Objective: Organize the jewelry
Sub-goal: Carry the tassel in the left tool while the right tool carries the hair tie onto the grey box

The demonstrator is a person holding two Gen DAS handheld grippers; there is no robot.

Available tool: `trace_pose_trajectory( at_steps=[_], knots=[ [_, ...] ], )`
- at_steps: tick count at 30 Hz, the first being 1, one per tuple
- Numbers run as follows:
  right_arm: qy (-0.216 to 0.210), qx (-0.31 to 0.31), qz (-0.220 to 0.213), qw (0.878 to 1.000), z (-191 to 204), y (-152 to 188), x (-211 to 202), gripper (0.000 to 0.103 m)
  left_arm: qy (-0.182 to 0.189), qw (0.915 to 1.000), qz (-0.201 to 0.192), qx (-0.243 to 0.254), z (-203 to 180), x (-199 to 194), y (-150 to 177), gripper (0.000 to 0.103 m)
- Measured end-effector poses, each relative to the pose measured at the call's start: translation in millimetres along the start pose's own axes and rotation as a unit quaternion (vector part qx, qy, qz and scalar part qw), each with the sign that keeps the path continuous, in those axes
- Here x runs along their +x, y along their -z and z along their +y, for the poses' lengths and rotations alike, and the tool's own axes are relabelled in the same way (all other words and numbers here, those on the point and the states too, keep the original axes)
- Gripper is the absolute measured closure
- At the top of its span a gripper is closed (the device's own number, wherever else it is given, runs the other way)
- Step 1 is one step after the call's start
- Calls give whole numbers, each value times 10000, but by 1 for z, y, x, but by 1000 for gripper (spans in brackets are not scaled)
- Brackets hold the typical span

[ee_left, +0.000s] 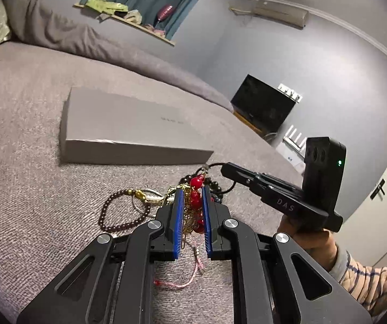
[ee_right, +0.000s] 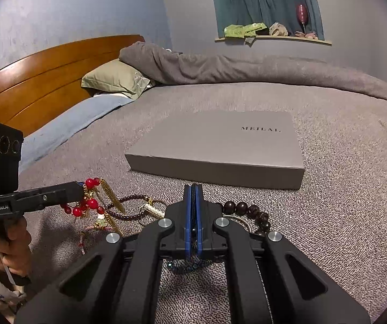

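My left gripper (ee_left: 192,192) is shut on a red bead bracelet (ee_left: 195,183) tangled with a gold chain (ee_left: 189,221), lifted a little above the bed. In the right wrist view, the left gripper (ee_right: 81,189) comes in from the left with the red bead bracelet (ee_right: 92,182) hanging at its tip. My right gripper (ee_right: 193,189) is shut, and a thin dark blue chain (ee_right: 189,266) dangles beneath its pads. A closed grey box (ee_right: 215,145) marked MEILAI lies just beyond both grippers. The rest of the jewelry pile lies on the grey bedspread (ee_right: 342,189).
A small brown bead bracelet (ee_left: 123,212), a silver ring (ee_right: 153,208), a large dark bead bracelet (ee_right: 247,210) and a pink cord (ee_left: 190,272) lie on the bedspread. Pillows (ee_right: 117,79) and a rolled grey duvet (ee_right: 247,67) sit at the back, against a wooden headboard (ee_right: 44,75).
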State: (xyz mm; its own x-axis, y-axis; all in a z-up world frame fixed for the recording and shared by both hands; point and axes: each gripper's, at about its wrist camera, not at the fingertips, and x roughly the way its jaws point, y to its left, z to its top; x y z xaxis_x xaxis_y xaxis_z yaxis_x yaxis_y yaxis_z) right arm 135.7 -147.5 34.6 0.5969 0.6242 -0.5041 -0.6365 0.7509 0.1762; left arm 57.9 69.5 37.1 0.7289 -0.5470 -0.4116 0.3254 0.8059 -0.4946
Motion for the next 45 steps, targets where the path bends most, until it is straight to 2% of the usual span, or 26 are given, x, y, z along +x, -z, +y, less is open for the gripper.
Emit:
trace_pose_trajectory(
  at_steps=[2,6,8,10,12,17,19,20,22,26,30,36,45],
  knots=[
    [7,-3,20,10000,0,0,1,100,-136,9995,267,133,-3,9,3,88],
    [27,-45,51,10000,1,1,2,100,-742,9921,963,313,3,39,20,88],
    [35,-50,53,10000,1,1,2,100,-871,9896,1074,399,3,45,26,88],
    [47,-50,49,10000,2,0,2,100,-1022,9873,1070,586,-2,45,29,75],
    [46,-38,41,10000,1,0,1,100,-1049,9858,1049,786,-9,43,33,68],
    [48,-37,34,10000,1,0,0,100,-1331,9769,1098,1260,-21,45,43,69],
    [40,-32,32,10000,1,0,1,100,-1387,9747,1101,1360,-22,46,44,81],
    [39,-37,31,10000,2,0,1,100,-1435,9736,1088,1402,-23,46,44,84],
    [42,-37,34,10000,1,1,1,100,-1464,9722,1033,1508,-27,47,43,90],
    [59,-8,19,10000,-1,1,1,100,-1418,9723,791,1678,-37,38,37,93],
    [56,7,-3,10000,-1,0,1,100,-1102,9803,398,1589,-44,26,26,93],
    [42,0,-46,10000,0,-1,1,100,-607,9910,-204,1175,-41,8,3,93],
    [-53,6,-354,9994,-1,-16,-8,100,-667,9901,-600,1081,-33,4,-33,93]
  ],
)
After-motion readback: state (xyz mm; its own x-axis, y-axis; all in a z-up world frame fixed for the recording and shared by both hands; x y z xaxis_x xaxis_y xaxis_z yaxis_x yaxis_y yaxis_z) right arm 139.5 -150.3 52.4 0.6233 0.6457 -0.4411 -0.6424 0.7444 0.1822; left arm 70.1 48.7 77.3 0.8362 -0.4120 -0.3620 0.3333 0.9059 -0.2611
